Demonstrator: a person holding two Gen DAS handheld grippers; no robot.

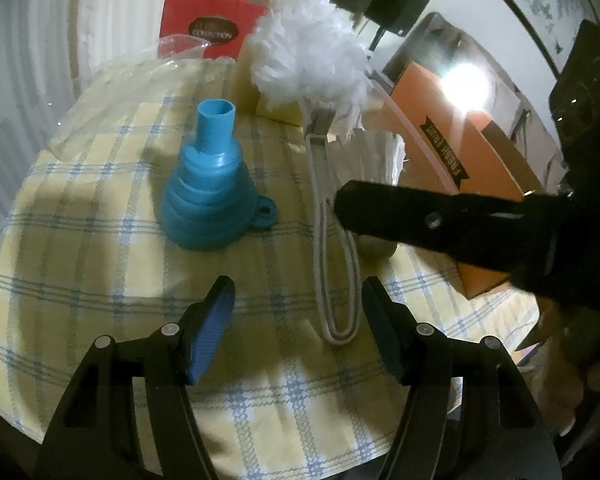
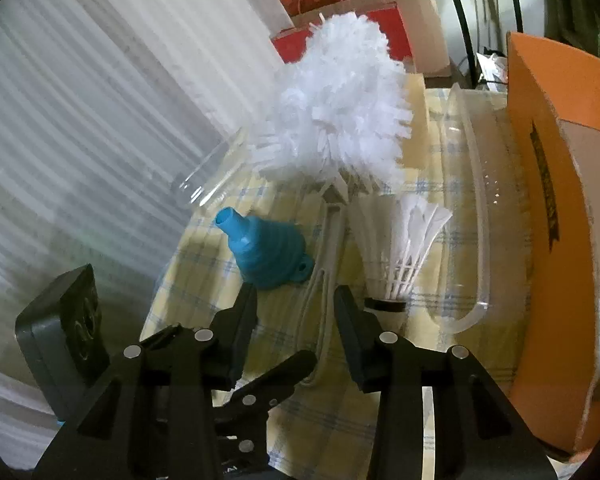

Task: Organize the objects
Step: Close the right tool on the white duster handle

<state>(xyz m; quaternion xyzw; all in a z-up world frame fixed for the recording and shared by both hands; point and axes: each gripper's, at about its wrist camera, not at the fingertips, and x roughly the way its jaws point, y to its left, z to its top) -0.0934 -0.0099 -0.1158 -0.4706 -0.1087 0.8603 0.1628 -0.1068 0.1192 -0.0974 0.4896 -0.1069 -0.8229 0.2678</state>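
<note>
Shuttlecock [image 2: 410, 248] seen only from right; duster [image 2: 332, 128] handle lies toward grippers [image 1: 298, 308] [image 2: 296, 304], both parted around its loop

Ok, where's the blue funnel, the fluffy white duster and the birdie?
blue funnel [image 1: 204, 196]: left wrist view, on its ribbed cone.
fluffy white duster [image 2: 340, 100]: right wrist view, on its fluffy head.
birdie [image 2: 414, 236]: right wrist view, on its white feathers.

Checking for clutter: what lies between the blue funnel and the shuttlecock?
The duster's looped grey handle lies on the checked cloth between funnel and shuttlecock, plainest in the right wrist view.
</note>
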